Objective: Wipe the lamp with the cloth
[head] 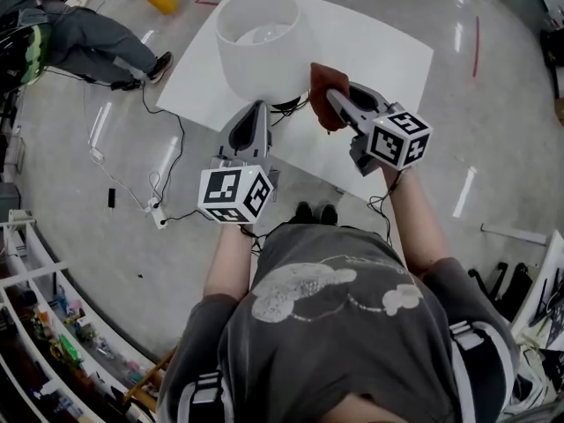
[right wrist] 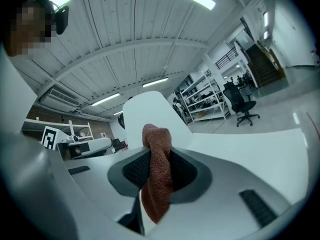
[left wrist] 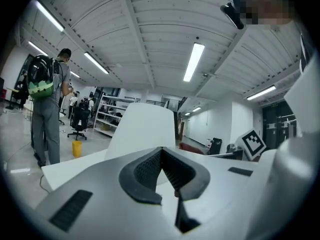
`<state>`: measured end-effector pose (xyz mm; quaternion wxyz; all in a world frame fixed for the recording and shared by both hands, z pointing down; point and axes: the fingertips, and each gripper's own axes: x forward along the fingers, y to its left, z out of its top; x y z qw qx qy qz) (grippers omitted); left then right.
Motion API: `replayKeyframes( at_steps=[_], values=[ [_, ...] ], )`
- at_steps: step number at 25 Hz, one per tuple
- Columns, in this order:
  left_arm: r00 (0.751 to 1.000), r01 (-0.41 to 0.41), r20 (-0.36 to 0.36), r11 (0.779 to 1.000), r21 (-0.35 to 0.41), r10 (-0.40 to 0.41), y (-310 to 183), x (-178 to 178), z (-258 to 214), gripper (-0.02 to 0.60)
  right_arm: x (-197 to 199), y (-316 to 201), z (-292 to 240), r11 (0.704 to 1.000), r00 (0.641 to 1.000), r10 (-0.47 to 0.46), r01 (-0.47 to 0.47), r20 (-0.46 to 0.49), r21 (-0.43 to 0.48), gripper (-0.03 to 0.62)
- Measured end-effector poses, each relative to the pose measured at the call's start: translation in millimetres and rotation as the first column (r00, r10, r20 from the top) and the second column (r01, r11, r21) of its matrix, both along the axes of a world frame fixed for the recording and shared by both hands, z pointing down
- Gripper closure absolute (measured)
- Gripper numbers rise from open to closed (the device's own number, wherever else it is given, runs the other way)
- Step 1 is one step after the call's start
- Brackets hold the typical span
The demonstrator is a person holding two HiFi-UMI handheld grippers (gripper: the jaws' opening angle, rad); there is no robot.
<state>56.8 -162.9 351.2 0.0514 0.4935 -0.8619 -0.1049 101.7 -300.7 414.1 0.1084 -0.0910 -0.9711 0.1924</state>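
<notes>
Right tongs [head: 337,102] pinch the cloth [right wrist: 157,174] just beside the lamp [head: 260,47] on the bench [head: 379,51]. Left tongs [left wrist: 162,151] closed, empty, near the lamp. Risk: nothing steadies the lamp, so a firm wipe may tip it.

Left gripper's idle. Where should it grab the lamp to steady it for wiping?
Probably the lamp by its shade's open top rim, left side, from above: one jaw inside, one outside. The shade looks too wide to span and hides the base. The left gripper is shut, so open it first; the right gripper holds the cloth.
</notes>
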Motion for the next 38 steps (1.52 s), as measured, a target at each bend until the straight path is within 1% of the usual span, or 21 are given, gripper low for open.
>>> replayKeyframes(
  at_steps=[3, 6, 10, 13, 15, 17, 21, 23, 26, 30, 34, 36, 38],
  values=[
    [1.0, -0.011, 0.012, 0.999, 0.039, 0.01, -1.1, -8.1, -18.3, 0.575, 2.8, 0.0, -24.1, 1.0, 0.999, 0.01, -0.011, 0.039, 0.017, 0.508],
    [0.999, -0.02, 0.042, 0.997, 0.073, 0.017, 0.5, -6.0, -37.5, 0.575, 3.7, 2.7, -58.5, 0.999, 0.993, -0.007, 0.003, 0.114, 0.033, 0.508],
    [0.996, 0.012, 0.09, 0.996, 0.086, -0.02, -7.6, -0.8, -59.1, 0.575, -1.2, 2.1, -100.9, 0.995, 0.974, -0.085, 0.071, 0.209, 0.072, 0.508],
    [0.991, 0.059, 0.116, 0.995, 0.085, -0.069, -6.5, 9.9, -59.8, 0.575, -3.8, 9.4, -107.3, 0.986, 0.958, -0.156, 0.136, 0.241, 0.099, 0.508],
    [0.985, 0.116, 0.12, 0.989, 0.087, -0.126, 6.7, 26.7, -50.5, 0.575, 3.8, 24.6, -97.4, 0.976, 0.95, -0.209, 0.189, 0.233, 0.103, 0.508],
    [0.976, 0.179, 0.113, 0.98, 0.09, -0.189, 9.1, 37.3, -47.0, 0.575, 4.3, 27.3, -92.9, 0.965, 0.939, -0.26, 0.247, 0.224, 0.084, 0.508],
    [0.955, 0.277, 0.082, 0.957, 0.09, -0.285, -27.3, 28.3, -63.5, 0.575, -24.2, -14.5, -113.6, 0.946, 0.924, -0.324, 0.319, 0.201, 0.058, 0.508],
    [0.948, 0.305, 0.068, 0.949, 0.076, -0.31, -39.7, 32.1, -56.9, 0.575, -28.9, -26.8, -109.0, 0.938, 0.919, -0.347, 0.345, 0.187, 0.047, 0.508],
    [0.937, 0.344, 0.053, 0.938, 0.051, -0.347, -54.9, 45.4, -31.7, 0.575, -27.5, -37.9, -81.1, 0.922, 0.91, -0.384, 0.386, 0.156, 0.019, 0.508],
    [0.918, 0.396, -0.001, 0.918, 0.031, -0.396, -66.1, 53.5, -4.2, 0.575, -32.2, -43.4, -54.8, 0.908, 0.904, -0.409, 0.417, 0.125, -0.041, 0.508],
    [0.888, 0.457, -0.058, 0.89, 0.002, -0.456, -67.0, 53.2, 24.4, 0.575, -41.1, -44.7, -28.8, 0.889, 0.894, -0.439, 0.447, 0.093, -0.1, 0.508],
    [0.872, 0.484, -0.079, 0.875, -0.007, -0.483, -62.7, 53.5, 29.9, 0.575, -42.6, -43.4, -21.8, 0.881, 0.888, -0.455, 0.46, 0.069, -0.112, 0.508],
    [0.86, 0.502, -0.098, 0.865, -0.009, -0.5, -58.9, 53.9, 33.6, 0.575, -43.6, -43.0, -15.2, 0.878, 0.886, -0.462, 0.464, 0.043, -0.114, 0.508]
  ],
)
